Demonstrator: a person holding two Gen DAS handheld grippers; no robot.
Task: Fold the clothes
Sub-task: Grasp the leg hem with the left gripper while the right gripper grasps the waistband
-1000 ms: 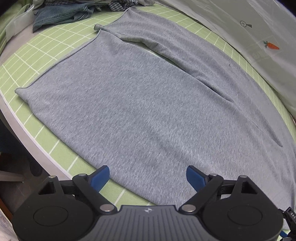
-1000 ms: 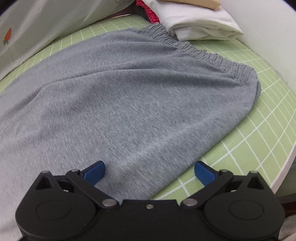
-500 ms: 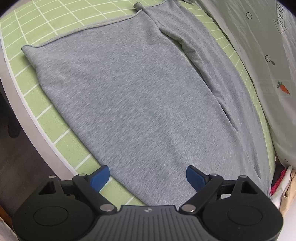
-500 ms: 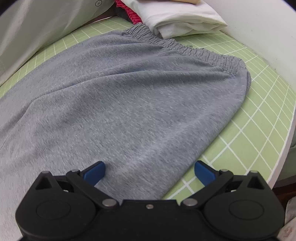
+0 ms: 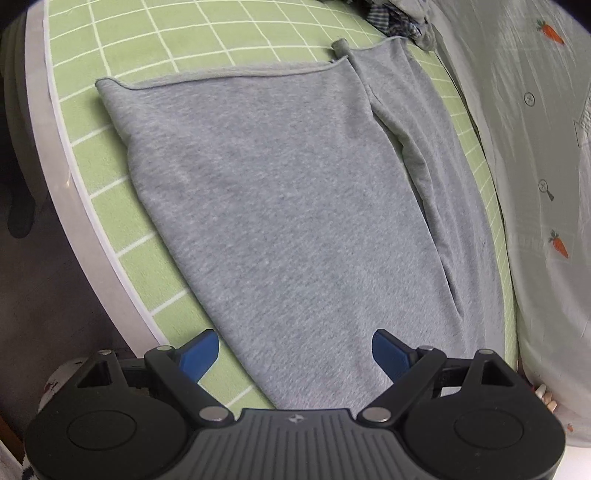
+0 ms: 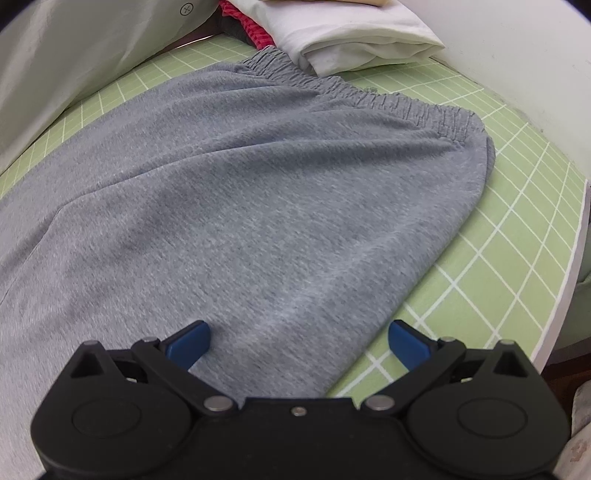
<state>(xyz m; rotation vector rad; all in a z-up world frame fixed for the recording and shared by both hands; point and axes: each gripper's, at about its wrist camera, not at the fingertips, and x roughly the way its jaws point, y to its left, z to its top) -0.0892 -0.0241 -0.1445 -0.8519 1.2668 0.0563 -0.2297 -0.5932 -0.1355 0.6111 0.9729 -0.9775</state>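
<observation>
Grey sweatpants [image 5: 280, 206] lie flat on a green grid mat [image 5: 192, 40], one leg folded over the other. The leg hems are at the far end in the left wrist view. The elastic waistband [image 6: 369, 96] is at the far end in the right wrist view, where the pants [image 6: 258, 206] fill the middle. My left gripper [image 5: 295, 350] is open and empty, hovering over the pants' near edge. My right gripper [image 6: 299, 343] is open and empty, over the pants' near edge by the hip.
A white cloth with carrot prints [image 5: 535, 155] lies along the far side of the mat. Folded white and red clothes [image 6: 347, 40] are stacked beyond the waistband. A pile of checked clothes [image 5: 399, 14] sits past the hems. The table edge [image 5: 85, 221] runs at left.
My left gripper has swung so the view looks down the legs toward the hems, nearer the table edge. My right gripper has drawn back slightly from the waistband. Both stay open.
</observation>
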